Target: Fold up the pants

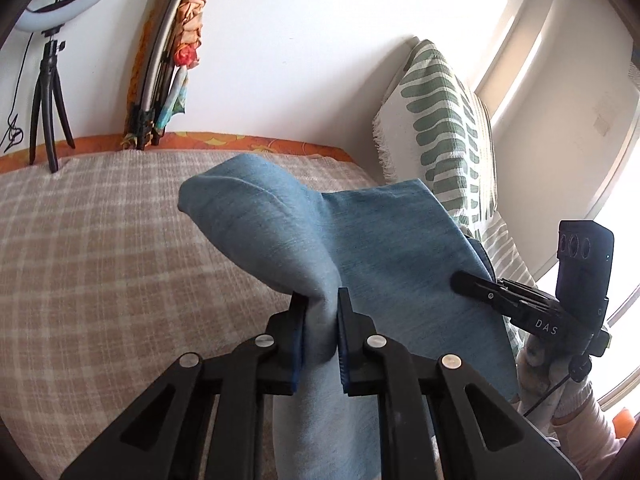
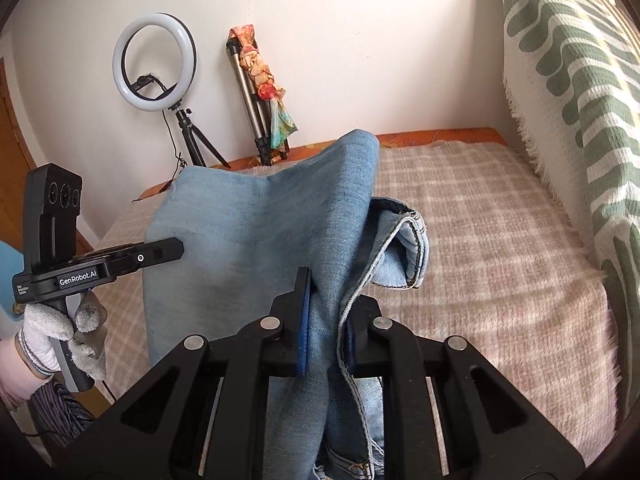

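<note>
Nearest in the left wrist view, the left gripper point(image 1: 323, 300) is clamped on a bunched fold of the jeans point(image 1: 360, 240), the blue pads pressing the denim from both sides. The cloth hangs below the jaws and rises beyond them into a rounded hump, lifted clear of the checked blanket point(image 1: 100, 260) that covers the bed.

In the right wrist view, the right gripper point(image 2: 326, 300) is likewise pinched tight on the jeans point(image 2: 248, 232), with a stitched seam edge running down between its pads. Just right of it a hemmed part of the jeans curls over, showing the paler inside.

The jeans are held up between the two grippers, spanning from one to the other above the near part of the bed. A gloved hand point(image 2: 60, 336) holds the left gripper's handle at the near left of the right wrist view; a gloved hand point(image 1: 560, 376) holds the right one at the near right of the left wrist view.

Farther off, a green-and-white patterned cover point(image 2: 568, 80) rises along the right side of the bed. Against the far wall stand a ring light point(image 2: 154, 62) on a small tripod and a folded tripod point(image 2: 252, 96) with a floral scarf tied round it.
</note>
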Tool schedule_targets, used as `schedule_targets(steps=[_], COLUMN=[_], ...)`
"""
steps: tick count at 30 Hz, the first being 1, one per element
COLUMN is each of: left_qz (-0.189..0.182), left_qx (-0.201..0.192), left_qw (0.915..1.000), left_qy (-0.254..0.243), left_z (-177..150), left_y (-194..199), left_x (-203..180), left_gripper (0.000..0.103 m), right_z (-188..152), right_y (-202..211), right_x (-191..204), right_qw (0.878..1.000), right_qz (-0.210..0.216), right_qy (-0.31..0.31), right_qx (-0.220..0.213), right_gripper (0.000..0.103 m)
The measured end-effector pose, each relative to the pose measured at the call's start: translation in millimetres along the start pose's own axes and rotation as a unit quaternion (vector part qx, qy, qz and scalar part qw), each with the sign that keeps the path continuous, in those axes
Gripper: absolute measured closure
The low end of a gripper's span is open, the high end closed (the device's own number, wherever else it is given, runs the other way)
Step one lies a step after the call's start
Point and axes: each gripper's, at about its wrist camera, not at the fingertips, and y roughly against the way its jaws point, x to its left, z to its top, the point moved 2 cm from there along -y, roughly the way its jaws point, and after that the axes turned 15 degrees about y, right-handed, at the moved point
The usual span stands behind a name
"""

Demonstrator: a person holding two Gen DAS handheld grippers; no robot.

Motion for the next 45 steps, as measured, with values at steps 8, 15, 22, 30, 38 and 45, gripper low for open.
schedule_targets(steps=[8, 15, 22, 30, 38, 45], left_qz=[0.006, 0.01, 0.017, 0.035, 0.058, 0.074], left_qx=[-0.018, -0.029, -0.036, -0.035, -0.02, 0.007], left_qw=[0.9997, 0.9993, 0.9987, 0.9984, 0.998, 0.9971], left_qy=[-0.012, -0.022, -0.03, -0.027, -0.018, -0.018], left_z=[53.8, 107.4, 157.9, 194.1, 205.4, 206.7], left_y=[-19.8, -52.8, -96.2, -147.3, -184.1, -202.9], left_x=[-6.7, -3.2, 1.9, 18.9, 45.2, 57.3], left_gripper=[0.093, 0.093, 0.093, 0.093, 0.093, 0.092], right_z=[59.9, 99.4, 133.7, 144.0, 136.8, 122.9], right_y=[-26.9, -69.1, -116.7, -177.4, -226.3, -243.3], right_x=[-25.8, -63.3, -104.0, -138.7, -163.2, -172.4], right_qw=[1.0, 1.0, 0.999, 0.999, 0.998, 0.997], right_qz=[-0.019, -0.03, -0.039, -0.032, -0.029, -0.029], right_qy=[0.018, 0.005, -0.002, -0.009, -0.014, -0.021], right_qx=[-0.009, -0.008, -0.004, 0.011, 0.046, 0.061], right_gripper=[0.089, 0.089, 0.089, 0.089, 0.089, 0.087])
